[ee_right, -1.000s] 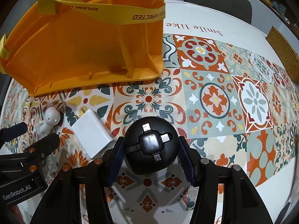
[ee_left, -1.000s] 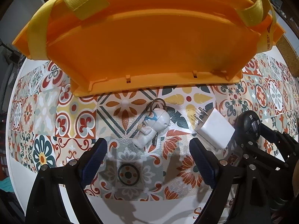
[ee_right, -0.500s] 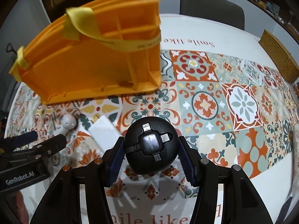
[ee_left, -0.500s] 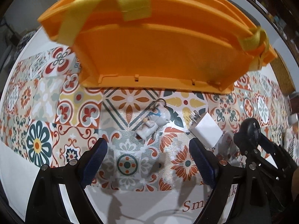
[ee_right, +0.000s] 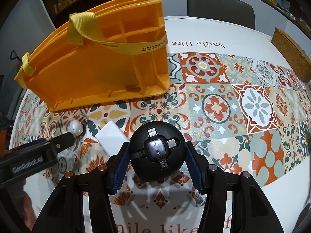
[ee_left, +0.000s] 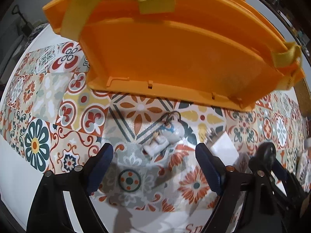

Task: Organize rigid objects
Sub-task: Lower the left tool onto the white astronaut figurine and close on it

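Note:
An orange basket with yellow straps stands on the tiled table; in the right wrist view it shows inner compartments. A small white astronaut figure with a key ring lies in front of it, also in the right wrist view. A white charger plug lies to its right. My left gripper is open and empty, above the table just short of the figure. My right gripper is shut on a black round cable adapter, held above the table.
The table has a patterned tile cover with a white border printed "Smile like". A chair stands at the far side. A cork mat lies at the right edge.
Both grippers have risen and pulled back from the table; the basket and objects look farther away. The right gripper still holds the black adapter. The left gripper stays open.

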Available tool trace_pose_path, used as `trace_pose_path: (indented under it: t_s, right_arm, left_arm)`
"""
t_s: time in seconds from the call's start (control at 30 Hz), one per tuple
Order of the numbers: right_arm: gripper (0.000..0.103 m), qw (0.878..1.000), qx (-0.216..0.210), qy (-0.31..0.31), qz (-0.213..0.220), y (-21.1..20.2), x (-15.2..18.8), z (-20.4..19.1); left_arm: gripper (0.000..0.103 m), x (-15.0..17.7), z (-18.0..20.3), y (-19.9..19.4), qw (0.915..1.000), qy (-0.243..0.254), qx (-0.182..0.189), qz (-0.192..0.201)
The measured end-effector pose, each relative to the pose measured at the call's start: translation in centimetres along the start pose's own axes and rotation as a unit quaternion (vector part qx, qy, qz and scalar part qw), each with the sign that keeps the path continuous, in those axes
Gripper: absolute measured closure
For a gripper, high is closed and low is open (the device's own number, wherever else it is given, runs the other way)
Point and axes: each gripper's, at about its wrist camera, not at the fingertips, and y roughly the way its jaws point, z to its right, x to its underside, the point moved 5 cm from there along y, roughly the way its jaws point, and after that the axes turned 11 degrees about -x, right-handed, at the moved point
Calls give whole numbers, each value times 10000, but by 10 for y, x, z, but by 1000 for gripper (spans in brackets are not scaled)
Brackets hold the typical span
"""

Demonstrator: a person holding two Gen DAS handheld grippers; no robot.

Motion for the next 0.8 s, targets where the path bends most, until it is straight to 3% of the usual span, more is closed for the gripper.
trace_pose_path:
  t_s: [0.2,0.33,0.63,0.8]
  right_arm:
    - [47,10000,-12,36,39,1,-6,7]
    - [47,9999,-33,121,35,2,-6,12]
    - [47,9999,-8,147,-16,8,-6,16]
    - [47,9998,-38,149,-80,12,-3,14]
  left_arm:
    - [19,-12,11,12,9998,-166,-36,92]
    - [22,-19,20,21,9997,-23,-116,193]
    - [39,-29,31,40,9995,167,-109,263]
    - [60,-31,38,40,9987,316,-87,390]
